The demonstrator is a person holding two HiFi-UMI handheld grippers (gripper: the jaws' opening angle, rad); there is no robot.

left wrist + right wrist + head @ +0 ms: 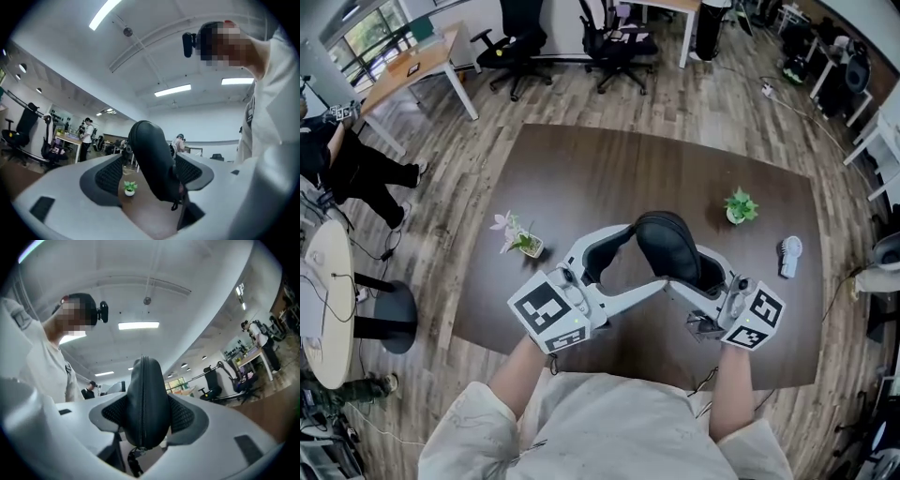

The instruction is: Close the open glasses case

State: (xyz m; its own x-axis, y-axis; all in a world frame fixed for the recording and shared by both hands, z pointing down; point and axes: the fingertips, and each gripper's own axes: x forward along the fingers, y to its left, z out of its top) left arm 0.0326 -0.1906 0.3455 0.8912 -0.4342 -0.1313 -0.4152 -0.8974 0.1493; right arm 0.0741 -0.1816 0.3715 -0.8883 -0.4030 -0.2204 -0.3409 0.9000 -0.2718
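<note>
Right tongs (147, 414): clenched on the black oval zip-up fabric glasses case (668, 246). Both mesh pads (181, 414) press its sides, and the zipped seam faces the right gripper view.

Left tongs (150, 165): released and spread wide. The case stands between the jaws. It leans against, or sits just beside, the pad at 3 o'clock in the left gripper view. The pad at 9 o'clock (107, 176) is well apart from it, with bench showing through the gap.

The case is up in the air between both tongs, above the near edge of the dark brown wooden bench (581, 169), resting on nothing. The seam looks shut on the side that shows, and the zip pull (134, 459) dangles at 6 o'clock. The far side of the seam is not visible, so whether the case is fully closed cannot be told.

Also on the bench, in the head view:
- a small pot with pale flowers (521, 240) at 9 o'clock of the case
- a small green potted plant (739, 206) at 2 o'clock
- a white gadget (789, 255) at 3 o'clock

All three are well apart from the case.

Risks, as judged:
- Only one pair of tongs really grips the case. Its shell is rounded and smooth, so if the right clench slackens or sits off-centre it could pivot or squirt out and drop to the bench.
- The spread left jaws give no backup. A careless sideways move could knock the case out of the right grip.
- If the zip stops short anywhere out of view, squeezing the sides could gape the seam and leave the case not closed.
- The loose pull could snag on a jaw when the tongs let go.
- A drop to 9 o'clock could tip the flower pot.
</note>
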